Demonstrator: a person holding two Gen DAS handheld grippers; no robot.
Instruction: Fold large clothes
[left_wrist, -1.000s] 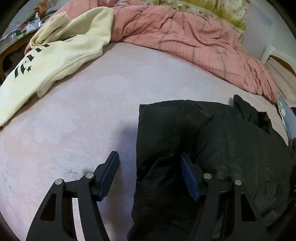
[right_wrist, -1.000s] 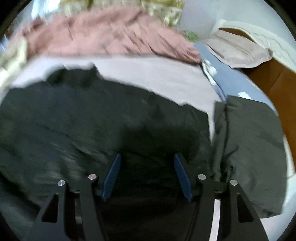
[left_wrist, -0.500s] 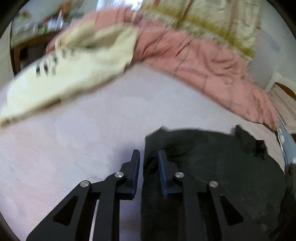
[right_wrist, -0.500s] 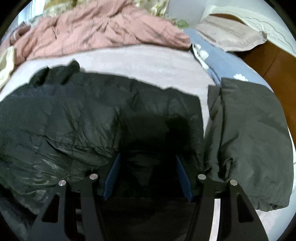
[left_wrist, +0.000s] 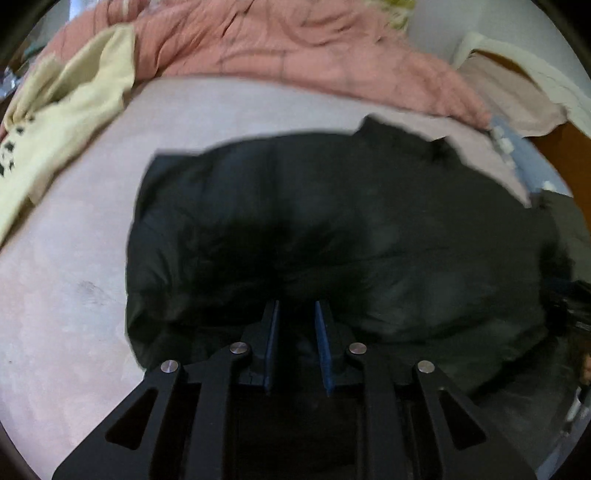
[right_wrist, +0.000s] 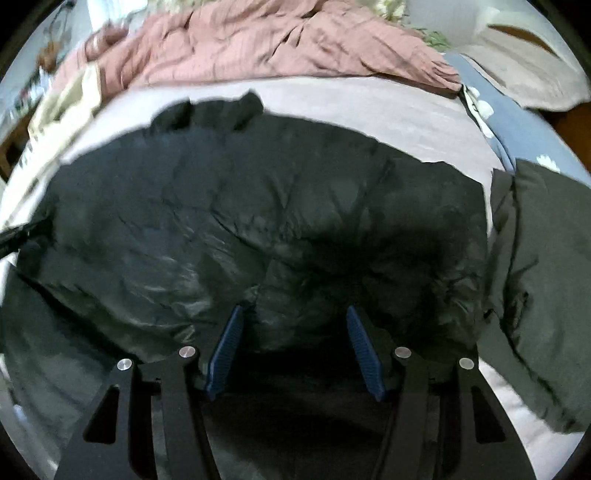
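Observation:
A black puffer jacket (left_wrist: 351, 229) lies spread on the pale pink bed sheet (left_wrist: 74, 295); it fills the right wrist view (right_wrist: 258, 206) too. My left gripper (left_wrist: 295, 314) is nearly closed, its blue pads pinching a fold of the jacket at its near edge. My right gripper (right_wrist: 293, 317) is open, its pads wide apart over a bunched part of the jacket, which bulges up between them.
A cream sweatshirt (left_wrist: 62, 110) lies at the far left. A pink quilt (left_wrist: 295, 48) is heaped along the back. A second dark garment (right_wrist: 546, 277) lies folded at the right, beside a blue pillow (right_wrist: 524, 125).
My left gripper closed on the jacket's left edge and has carried it rightward over the jacket. My right gripper stayed open and moved slightly forward over the jacket.

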